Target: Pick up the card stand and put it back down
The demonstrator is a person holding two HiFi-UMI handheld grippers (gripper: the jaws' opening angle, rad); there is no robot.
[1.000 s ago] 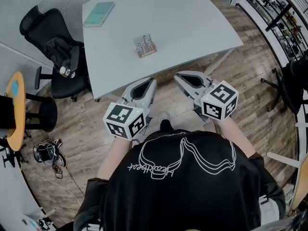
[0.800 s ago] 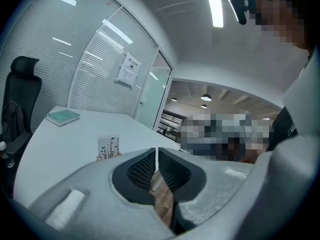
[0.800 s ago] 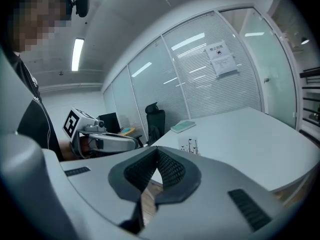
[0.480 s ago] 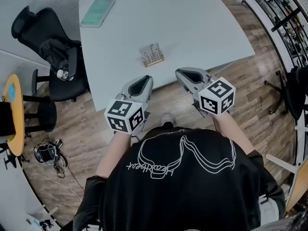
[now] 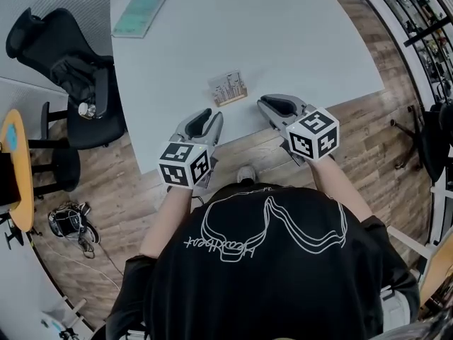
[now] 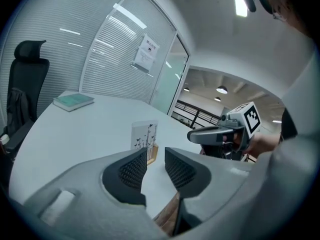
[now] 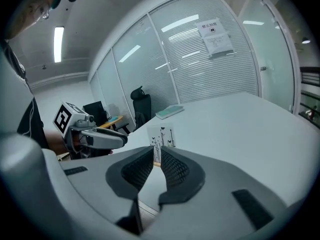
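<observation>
Underfoot, a floor (image 5: 120,183) of brown wood planks spreads around a smooth white tabletop (image 5: 283,34) with a curved near edge. A black padded office chair (image 5: 64,55) stands at the tabletop's left side. The left hand-held gripper (image 6: 156,155), a grey moulded shell with black ribbed pads (image 6: 131,170), has just been opening its jaws; they stand partly apart with nothing between them. The right hand-held gripper (image 7: 157,155) has also just been opening, to a narrower gap, and is likewise empty. A flat teal book (image 5: 139,14) lies at the far left corner. The card stand (image 5: 228,88), a small wooden block holding an upright white card printed with dark silhouettes, sits near the front edge, ahead of both grippers and touching neither
</observation>
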